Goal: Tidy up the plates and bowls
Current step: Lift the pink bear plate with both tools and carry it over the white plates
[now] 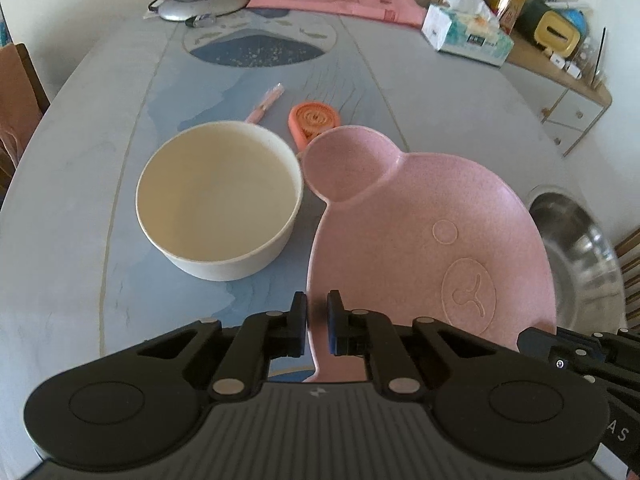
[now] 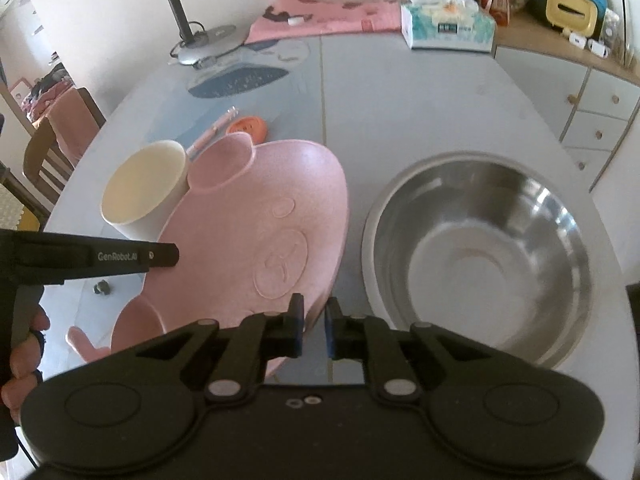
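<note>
Both tongs pinch the speckled pink bear-shaped plate (image 1: 424, 216) by opposite rims: the left tongs (image 1: 317, 322) on its left edge, the right tongs (image 2: 314, 330) on its right edge. The matte plate, embossed with a snout, sits tilted between a smooth cream bowl (image 1: 218, 200) and a shiny steel bowl (image 2: 480, 256) on the pale table (image 2: 400, 100).
</note>
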